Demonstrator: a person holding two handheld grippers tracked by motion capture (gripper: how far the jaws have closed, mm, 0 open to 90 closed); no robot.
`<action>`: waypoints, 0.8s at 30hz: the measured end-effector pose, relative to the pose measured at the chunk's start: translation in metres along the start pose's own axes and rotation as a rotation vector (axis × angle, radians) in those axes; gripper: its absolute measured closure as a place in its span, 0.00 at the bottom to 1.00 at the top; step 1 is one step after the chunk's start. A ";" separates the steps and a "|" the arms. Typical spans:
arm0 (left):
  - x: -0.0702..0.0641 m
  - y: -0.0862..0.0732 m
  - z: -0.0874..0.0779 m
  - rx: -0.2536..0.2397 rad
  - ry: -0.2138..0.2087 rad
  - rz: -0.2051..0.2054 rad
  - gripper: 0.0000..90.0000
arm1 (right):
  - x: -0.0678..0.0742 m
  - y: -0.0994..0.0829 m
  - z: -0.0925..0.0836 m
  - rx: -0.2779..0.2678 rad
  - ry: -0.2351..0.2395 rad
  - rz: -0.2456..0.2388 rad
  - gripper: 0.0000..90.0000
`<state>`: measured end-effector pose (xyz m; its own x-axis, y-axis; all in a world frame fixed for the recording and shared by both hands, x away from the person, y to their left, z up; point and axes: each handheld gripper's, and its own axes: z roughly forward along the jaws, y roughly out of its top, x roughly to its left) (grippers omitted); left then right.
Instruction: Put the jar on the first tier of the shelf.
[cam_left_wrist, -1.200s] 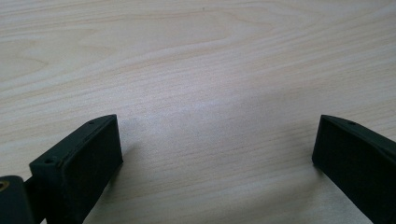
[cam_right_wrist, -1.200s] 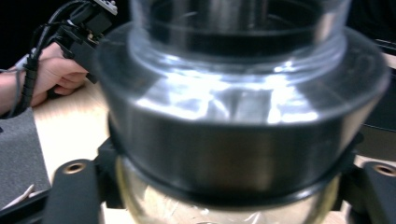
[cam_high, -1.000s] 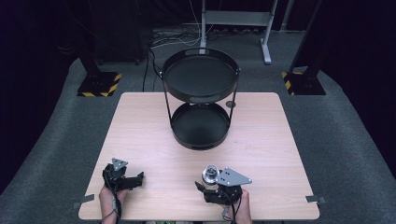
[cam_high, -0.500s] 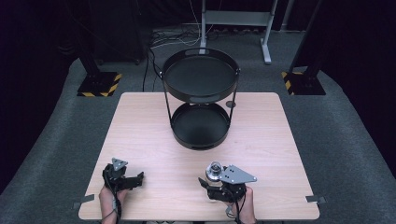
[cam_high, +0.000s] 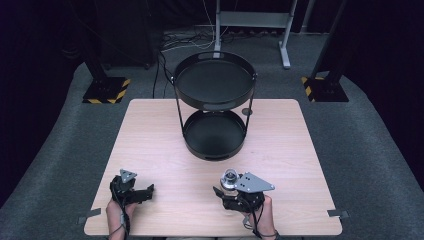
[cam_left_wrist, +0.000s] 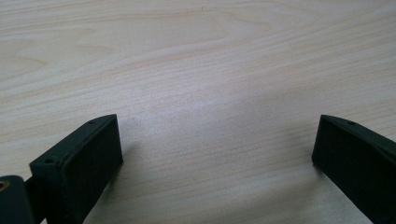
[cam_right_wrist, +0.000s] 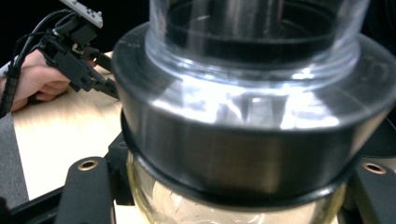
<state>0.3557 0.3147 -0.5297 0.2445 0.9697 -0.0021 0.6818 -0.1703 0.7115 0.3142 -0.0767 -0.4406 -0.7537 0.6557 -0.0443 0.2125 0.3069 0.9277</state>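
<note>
Wooden table (cam_high: 280, 150): one two-tier tray (cam_high: 214, 107), two tools.

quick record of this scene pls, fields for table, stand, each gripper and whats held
table: light wood table, floor around it grey
stand: black two-tier tray stand at the far middle, both trays bare
left gripper: left gripper low over bare wood, jaws wide apart
right gripper: right gripper near the front edge, jaws either side of the jar
held: glass jar with metal collar
</note>
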 end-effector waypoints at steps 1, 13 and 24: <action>0.000 0.000 0.000 0.000 0.000 0.000 0.01 | -0.001 0.000 0.000 -0.001 -0.001 0.003 0.34; 0.000 0.000 0.000 -0.001 -0.004 0.006 0.01 | -0.014 -0.004 0.007 0.026 -0.026 0.014 0.34; 0.000 0.000 0.000 -0.001 -0.004 0.009 0.02 | -0.024 -0.002 0.013 0.018 -0.037 0.015 0.34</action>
<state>0.3558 0.3145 -0.5296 0.2533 0.9674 0.0011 0.6789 -0.1786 0.7121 0.3396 -0.0840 -0.4460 -0.7271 0.6852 -0.0439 0.2350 0.3085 0.9218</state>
